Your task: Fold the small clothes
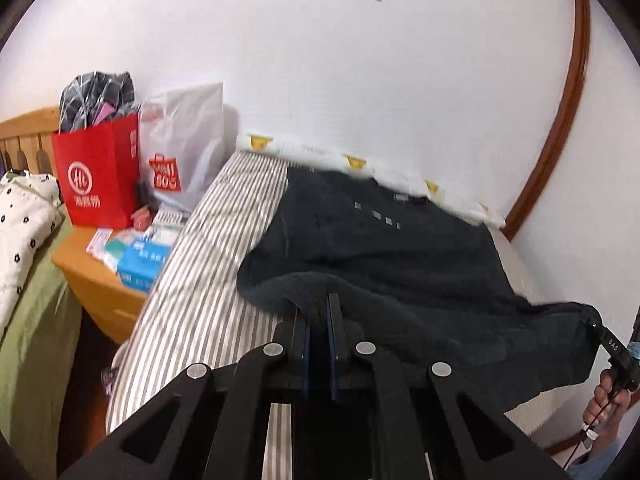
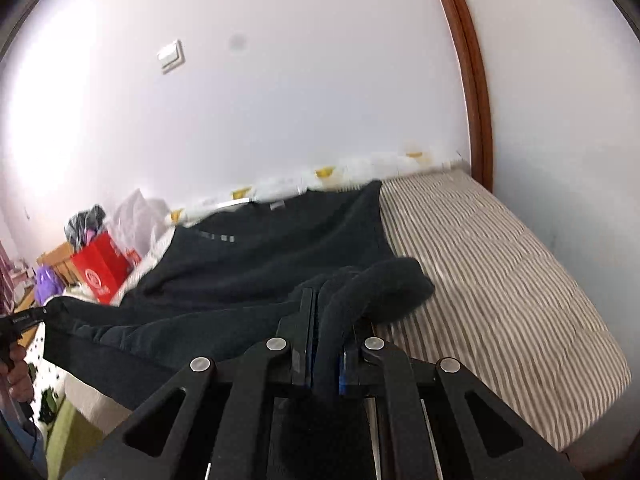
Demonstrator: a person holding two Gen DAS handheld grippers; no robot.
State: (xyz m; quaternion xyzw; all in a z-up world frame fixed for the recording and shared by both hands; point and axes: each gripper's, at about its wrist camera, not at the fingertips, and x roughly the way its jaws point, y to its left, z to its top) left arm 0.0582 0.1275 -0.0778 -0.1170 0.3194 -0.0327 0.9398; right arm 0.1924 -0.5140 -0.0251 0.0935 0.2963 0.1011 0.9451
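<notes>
Gripping the near hem of the sweater [image 1: 380,248], one corner each, the left gripper [image 1: 319,312] and right gripper [image 2: 326,320] are clamped on cloth; its far part lies on the bed [image 2: 500,264]. The thick knit could slip free if the pull is uneven. Only the left view shows the nightstand [image 1: 92,276] clutter; only the right shows bare mattress beyond.
</notes>
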